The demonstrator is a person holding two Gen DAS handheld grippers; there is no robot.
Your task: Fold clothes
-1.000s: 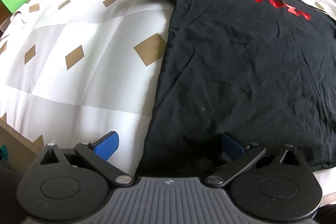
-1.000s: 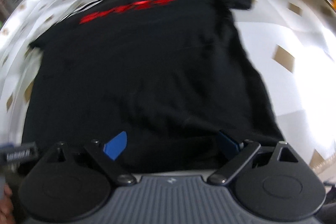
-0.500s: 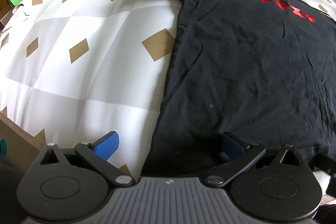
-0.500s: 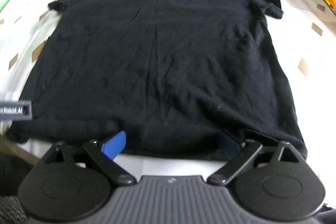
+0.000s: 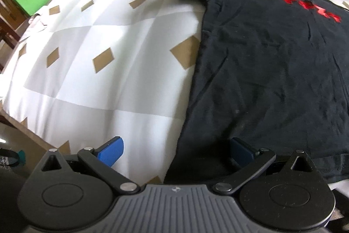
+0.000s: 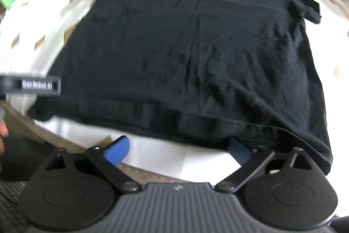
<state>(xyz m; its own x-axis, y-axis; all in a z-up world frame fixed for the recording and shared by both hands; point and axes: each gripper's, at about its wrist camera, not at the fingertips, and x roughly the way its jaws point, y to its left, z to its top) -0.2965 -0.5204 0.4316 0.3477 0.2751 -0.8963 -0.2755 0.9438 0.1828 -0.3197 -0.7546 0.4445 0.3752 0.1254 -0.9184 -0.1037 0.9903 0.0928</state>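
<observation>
Both tools hover over the black T-shirt (image 6: 185, 54) hem on the bed (image 5: 98, 91), still unfolded; left tool (image 5: 176, 152) wide open, empty; right tool (image 6: 176, 151) closing on nothing; next, pinch the hem corners.

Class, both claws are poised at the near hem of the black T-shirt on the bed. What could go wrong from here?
1. The left claw straddles the T-shirt side edge, one finger over the bedspread; it may pinch bedding too.
2. The right claw, jaws closing, sits just short of the hem; it may miss the cloth.
3. The hem overhangs the bed edge, so a tug might slide the shirt off.
</observation>
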